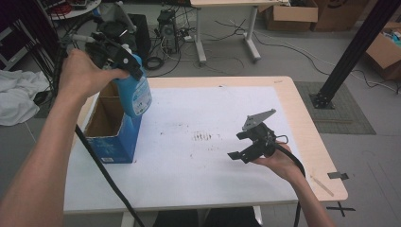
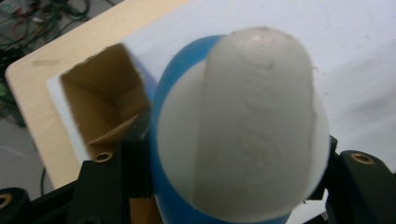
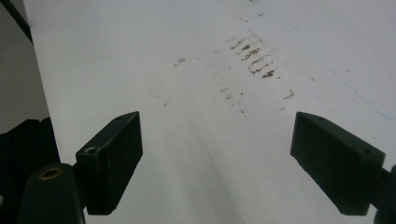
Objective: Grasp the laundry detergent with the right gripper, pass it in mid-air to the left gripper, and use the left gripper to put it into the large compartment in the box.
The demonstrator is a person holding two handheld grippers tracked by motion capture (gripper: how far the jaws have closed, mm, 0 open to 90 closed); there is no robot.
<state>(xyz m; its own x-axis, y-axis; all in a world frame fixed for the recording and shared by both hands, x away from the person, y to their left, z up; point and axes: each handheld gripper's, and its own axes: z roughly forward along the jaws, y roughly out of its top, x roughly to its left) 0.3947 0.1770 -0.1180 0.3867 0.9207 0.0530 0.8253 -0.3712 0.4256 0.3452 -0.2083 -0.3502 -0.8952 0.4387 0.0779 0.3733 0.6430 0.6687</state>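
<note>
While gripped: blue bottle (image 1: 135, 92) | white cap (image 2: 254, 116) | pale label

Blue bottle (image 1: 135, 92) with a white cap (image 2: 243, 126) and a pale label on its front, clamped near the top and hanging tilted, bottom end angled toward the table, right over the open box. Blue cardboard box (image 1: 113, 130) standing upright at the far left of the white tabletop, top flaps open, plain brown inside, nothing visible in it, bottle's lower end just above its right rim.
</note>
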